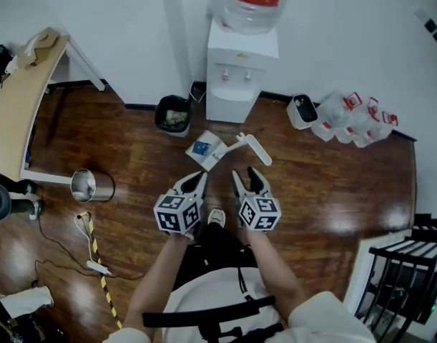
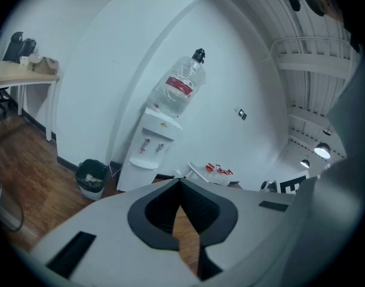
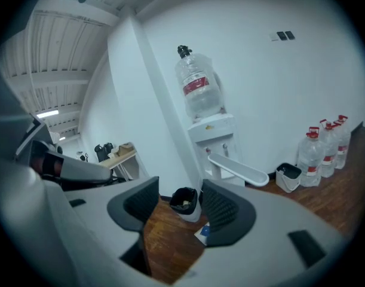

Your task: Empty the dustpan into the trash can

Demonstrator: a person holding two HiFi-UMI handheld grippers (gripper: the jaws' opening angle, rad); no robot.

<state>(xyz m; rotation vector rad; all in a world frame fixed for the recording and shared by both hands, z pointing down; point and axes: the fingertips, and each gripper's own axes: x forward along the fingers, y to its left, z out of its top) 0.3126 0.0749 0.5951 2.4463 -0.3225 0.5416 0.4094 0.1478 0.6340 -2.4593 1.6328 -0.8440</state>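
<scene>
Open lane: bare floor (image 1: 139, 156) left of dustpan (image 1: 206, 151), up to can (image 1: 173, 114). Can's right side crowded by dispenser (image 1: 232, 77); wall (image 1: 132, 34) behind. Dustpan's handle (image 1: 255, 148) juts right. Far left: steel bin (image 1: 93, 186), cable (image 1: 89, 245).

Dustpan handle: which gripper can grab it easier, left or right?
Probably right. The right gripper has open jaws and sits close to the dustpan handle; the left gripper is shut and farther off.
</scene>
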